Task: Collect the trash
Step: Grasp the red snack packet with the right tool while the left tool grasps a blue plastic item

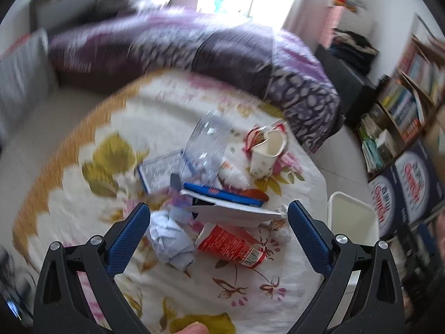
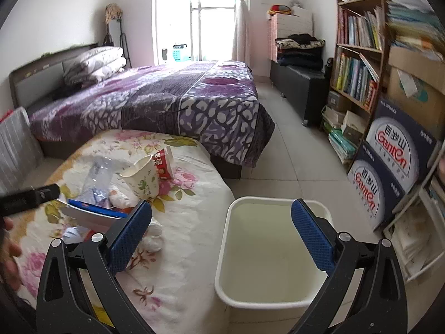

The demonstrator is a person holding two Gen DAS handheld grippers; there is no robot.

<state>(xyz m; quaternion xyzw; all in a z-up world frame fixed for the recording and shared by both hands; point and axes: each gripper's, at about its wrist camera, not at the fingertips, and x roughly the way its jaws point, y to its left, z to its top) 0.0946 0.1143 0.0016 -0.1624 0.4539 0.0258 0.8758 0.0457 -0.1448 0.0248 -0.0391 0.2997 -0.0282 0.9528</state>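
Observation:
Trash lies piled on a table under a floral cloth (image 1: 83,222). In the blurred left wrist view I see a clear plastic bottle (image 1: 207,147), a paper cup (image 1: 267,153), a red wrapper (image 1: 236,245), a crumpled paper ball (image 1: 169,239) and a blue-and-white flat box (image 1: 228,203). My left gripper (image 1: 219,220) hangs open above the wrapper and paper ball, holding nothing. The right wrist view shows an empty white bin (image 2: 267,250) on the floor beside the table. My right gripper (image 2: 222,217) is open over the bin's near left rim. The paper cup (image 2: 143,179) and bottle (image 2: 97,178) also appear there.
A bed with a purple cover (image 2: 172,103) stands behind the table. A bookshelf (image 2: 358,64) and stacked blue cartons (image 2: 395,167) line the right wall. Tiled floor (image 2: 292,150) runs between bed and shelves. A person's hand (image 2: 8,253) and the other gripper's black body (image 2: 27,194) show at left.

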